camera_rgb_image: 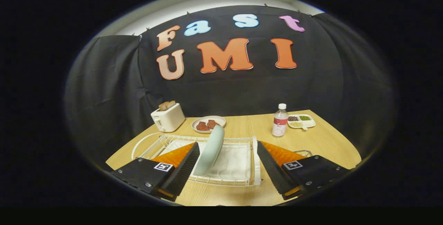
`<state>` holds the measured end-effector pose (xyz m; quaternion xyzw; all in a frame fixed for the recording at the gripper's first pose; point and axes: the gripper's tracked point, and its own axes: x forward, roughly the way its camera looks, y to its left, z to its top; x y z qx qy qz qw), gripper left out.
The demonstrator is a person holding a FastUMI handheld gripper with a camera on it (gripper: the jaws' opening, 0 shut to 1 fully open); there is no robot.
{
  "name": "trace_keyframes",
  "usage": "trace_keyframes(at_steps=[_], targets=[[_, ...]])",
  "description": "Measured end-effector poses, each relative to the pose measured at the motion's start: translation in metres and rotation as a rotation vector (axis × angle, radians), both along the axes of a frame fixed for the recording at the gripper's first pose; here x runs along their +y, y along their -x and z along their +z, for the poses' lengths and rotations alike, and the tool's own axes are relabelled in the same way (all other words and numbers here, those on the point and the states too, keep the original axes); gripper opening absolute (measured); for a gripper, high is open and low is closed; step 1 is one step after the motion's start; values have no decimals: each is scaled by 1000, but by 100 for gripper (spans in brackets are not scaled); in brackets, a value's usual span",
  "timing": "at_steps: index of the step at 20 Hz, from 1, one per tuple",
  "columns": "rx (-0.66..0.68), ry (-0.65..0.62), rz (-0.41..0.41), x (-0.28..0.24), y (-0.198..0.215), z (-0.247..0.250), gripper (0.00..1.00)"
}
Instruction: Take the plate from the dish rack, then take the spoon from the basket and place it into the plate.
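Beyond the rack we see a white toaster (168,117) holding bread, a dish of meat (208,124), a water bottle (280,120), and a divided snack tray (301,121) on our wooden table (328,140).

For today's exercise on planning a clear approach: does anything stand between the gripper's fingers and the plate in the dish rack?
Nothing visible does. The gripper is open, and the pale plate stands on edge in the white dish rack between the fingers, close to the left one. The toaster, bottle and food plates lie beyond the rack.

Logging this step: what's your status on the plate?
Fingers open, straddling the plate. Plate on edge in dish rack, near left finger, not gripped. Nothing in the way.
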<state>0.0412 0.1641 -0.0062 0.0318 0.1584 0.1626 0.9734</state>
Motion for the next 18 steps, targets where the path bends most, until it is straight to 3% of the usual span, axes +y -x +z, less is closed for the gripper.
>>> trace_keyframes(at_steps=[6, 10, 13, 16, 17, 18], targets=[[122, 13, -60, 27, -33, -32, 99], [208, 13, -89, 43, -43, -55, 91], [239, 40, -126, 48, -51, -66, 75], [282, 67, -201, 45, -58, -77, 50], [280, 80, -233, 41, -58, -75, 36], [268, 90, -250, 41, -60, -72, 33]])
